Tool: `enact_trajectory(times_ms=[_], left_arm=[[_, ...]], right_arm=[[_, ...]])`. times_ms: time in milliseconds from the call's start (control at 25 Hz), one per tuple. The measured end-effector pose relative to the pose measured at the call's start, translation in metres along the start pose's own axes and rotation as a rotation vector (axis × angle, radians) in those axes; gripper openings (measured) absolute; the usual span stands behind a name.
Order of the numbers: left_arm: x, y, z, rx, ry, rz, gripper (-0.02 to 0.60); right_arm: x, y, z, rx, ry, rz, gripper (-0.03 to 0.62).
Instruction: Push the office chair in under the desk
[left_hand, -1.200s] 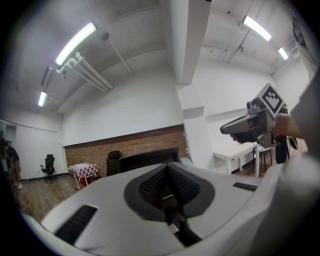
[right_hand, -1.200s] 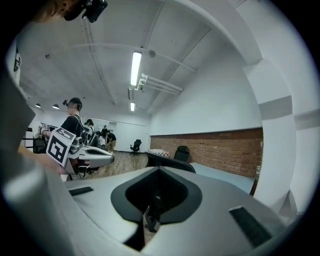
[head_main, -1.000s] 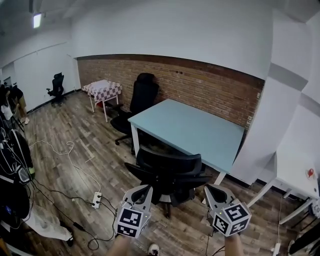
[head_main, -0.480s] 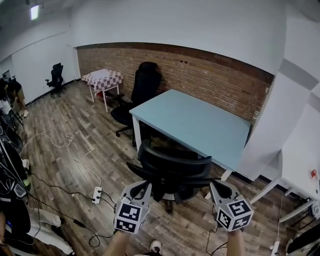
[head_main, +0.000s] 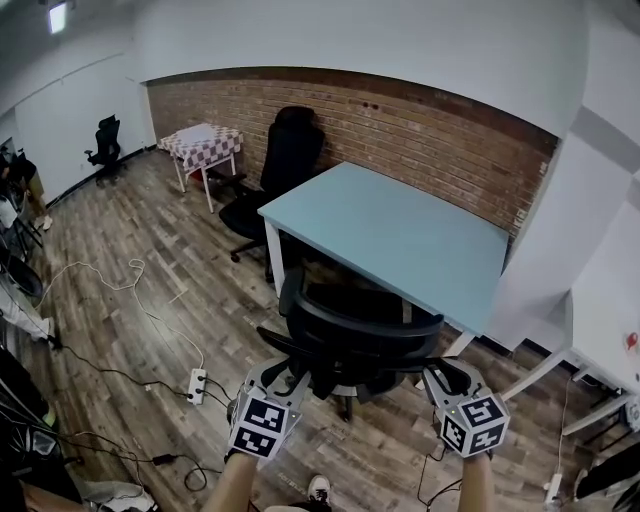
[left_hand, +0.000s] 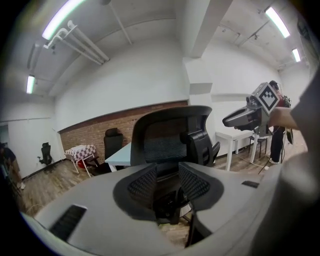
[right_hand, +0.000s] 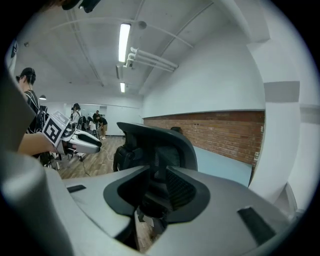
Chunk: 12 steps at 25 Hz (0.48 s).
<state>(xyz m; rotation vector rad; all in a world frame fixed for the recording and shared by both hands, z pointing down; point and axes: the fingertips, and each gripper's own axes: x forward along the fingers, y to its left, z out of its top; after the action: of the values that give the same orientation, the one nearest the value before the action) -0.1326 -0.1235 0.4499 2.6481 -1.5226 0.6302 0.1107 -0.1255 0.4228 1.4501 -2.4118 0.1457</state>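
A: Chair (head_main: 352, 338), where?

B: On the floor (head_main: 150, 250) at the near edge of the counter (head_main: 400, 235), back towards us. The seat looks only partly under, so it's not yet in.

A: Grippers?

B: Left gripper (head_main: 284, 378) and right gripper (head_main: 441, 378) are low behind the backrest (head_main: 360, 322), one on each side and near it. Contact not confirmed. Fingers (left_hand: 142, 182) on both have just been opening and now stand half-spread. The backrest shows through each gap, but nothing is pressed between the pads.

A: How will it handle?

B: Probably fairly heavy, but should roll easily on its wheeled base (head_main: 344, 403) over smooth wood. It likely swivels, so a one-sided shove would spin it rather than drive it. The mesh panel is soft and will give; the frame rim is stiff.

A: Where to take it?

B: On the stiff outer frame of the backrest, both sides at the same height, with an even push straight at the counter. Keep off the mesh. Mind the leg (head_main: 271, 262) at the left corner. The power strip (head_main: 197, 384) lies well left of the path.
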Motion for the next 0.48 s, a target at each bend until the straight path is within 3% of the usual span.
enact_trajectory(times_ms=[320,480], left_arm=[[0.030,0.013,-0.033,0.088,0.112,-0.024,0.231],[0.043,0.024,-0.044,0.070,0.152,-0.004,0.261]], right_arm=[[0.026,-0.004,-0.049,-0.040,0.156,-0.028,0.212],[0.032,-0.014,-0.069,-0.017,0.206,-0.039,0.240]])
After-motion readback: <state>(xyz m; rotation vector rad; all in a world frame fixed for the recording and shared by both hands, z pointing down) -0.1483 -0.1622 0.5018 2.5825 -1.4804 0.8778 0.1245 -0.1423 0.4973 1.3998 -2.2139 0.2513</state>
